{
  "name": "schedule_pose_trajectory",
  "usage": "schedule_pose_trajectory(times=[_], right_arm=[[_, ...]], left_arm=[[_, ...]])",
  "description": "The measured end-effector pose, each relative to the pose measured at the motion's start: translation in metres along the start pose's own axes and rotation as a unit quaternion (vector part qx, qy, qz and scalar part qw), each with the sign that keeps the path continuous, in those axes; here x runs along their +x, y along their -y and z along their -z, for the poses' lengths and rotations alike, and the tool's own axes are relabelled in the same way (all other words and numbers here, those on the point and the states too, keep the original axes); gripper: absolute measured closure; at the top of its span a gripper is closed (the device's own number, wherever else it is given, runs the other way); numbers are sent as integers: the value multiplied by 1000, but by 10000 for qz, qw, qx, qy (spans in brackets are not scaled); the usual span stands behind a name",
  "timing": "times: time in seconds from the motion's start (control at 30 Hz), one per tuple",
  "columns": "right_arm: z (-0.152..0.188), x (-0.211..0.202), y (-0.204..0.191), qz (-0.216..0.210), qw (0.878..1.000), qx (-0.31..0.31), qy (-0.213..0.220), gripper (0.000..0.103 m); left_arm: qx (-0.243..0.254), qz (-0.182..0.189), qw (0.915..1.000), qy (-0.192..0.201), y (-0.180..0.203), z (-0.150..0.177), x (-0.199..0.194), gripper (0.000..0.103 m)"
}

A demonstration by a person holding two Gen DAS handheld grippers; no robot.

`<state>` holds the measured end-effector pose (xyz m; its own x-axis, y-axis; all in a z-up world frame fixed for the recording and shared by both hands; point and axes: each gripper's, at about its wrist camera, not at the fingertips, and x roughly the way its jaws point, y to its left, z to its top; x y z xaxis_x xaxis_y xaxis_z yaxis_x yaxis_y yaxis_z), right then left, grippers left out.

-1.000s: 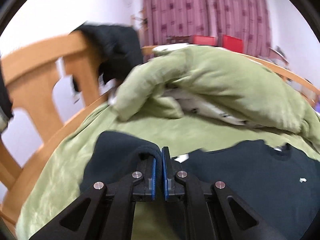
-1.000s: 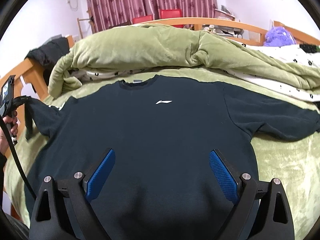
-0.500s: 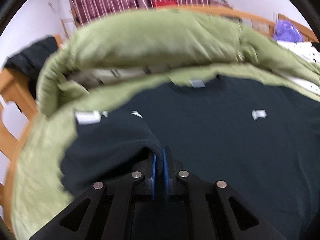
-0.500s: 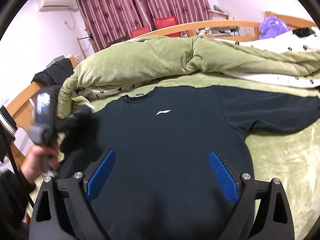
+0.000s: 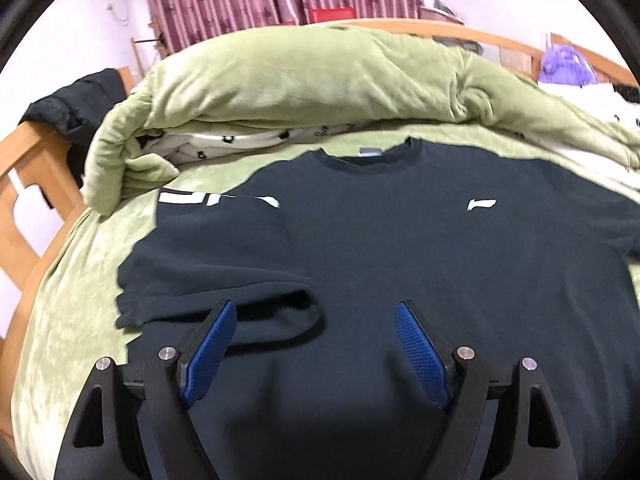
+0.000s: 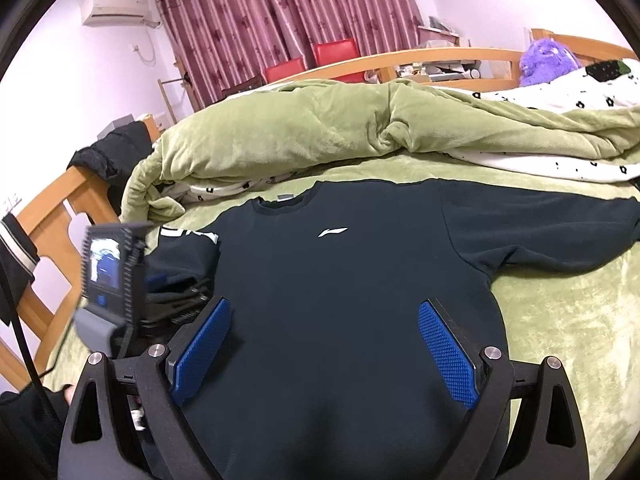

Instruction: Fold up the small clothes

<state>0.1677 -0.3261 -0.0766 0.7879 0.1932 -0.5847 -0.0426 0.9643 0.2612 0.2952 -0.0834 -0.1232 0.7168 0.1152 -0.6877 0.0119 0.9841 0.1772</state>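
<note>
A dark navy sweatshirt (image 5: 400,248) with a small white chest logo lies face up on the green bedspread; it also shows in the right wrist view (image 6: 340,280). Its left sleeve (image 5: 216,264) is folded inward onto the body, cuff lying just ahead of my left gripper (image 5: 316,332), which is open and empty above the lower left of the shirt. The other sleeve (image 6: 540,232) lies stretched out to the right. My right gripper (image 6: 324,332) is open and empty over the shirt's lower middle. The left gripper's body (image 6: 116,276) shows at the left of the right wrist view.
A rolled green quilt (image 6: 320,128) with a white patterned lining lies behind the shirt's collar. A wooden bed frame (image 5: 28,184) with a black garment (image 5: 72,104) draped on it is at the left. Green bedspread (image 6: 568,320) lies bare right of the shirt.
My left gripper carried the left sleeve inward over the shirt's body, then opened and let it go. The right gripper stayed open and rose slightly.
</note>
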Motion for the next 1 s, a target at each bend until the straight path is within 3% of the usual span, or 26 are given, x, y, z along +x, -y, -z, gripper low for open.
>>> schedule_pose_trajectory(times=[0.23, 0.5, 0.6, 0.77, 0.87, 1.0], right_arm=[[6, 4, -24, 176, 9993, -321, -106, 11], [10, -6, -65, -135, 9989, -455, -49, 11], [16, -7, -82, -162, 9979, -628, -35, 11], [25, -8, -116, -149, 9950, -990, 43, 13], [21, -5, -139, -64, 9930, -1179, 33, 20], [9, 6, -171, -224, 9898, -1410, -28, 28]], left_arm=[[-333, 233, 9990, 193, -38, 14, -55, 22], [-772, 231, 9963, 301, -104, 43, -114, 22], [-853, 383, 9954, 225, -128, 49, -126, 22], [-851, 192, 9955, 372, -164, 47, -143, 23], [-871, 63, 9945, 581, -181, 45, -148, 23], [-1282, 276, 9897, 571, -205, 45, -136, 23]])
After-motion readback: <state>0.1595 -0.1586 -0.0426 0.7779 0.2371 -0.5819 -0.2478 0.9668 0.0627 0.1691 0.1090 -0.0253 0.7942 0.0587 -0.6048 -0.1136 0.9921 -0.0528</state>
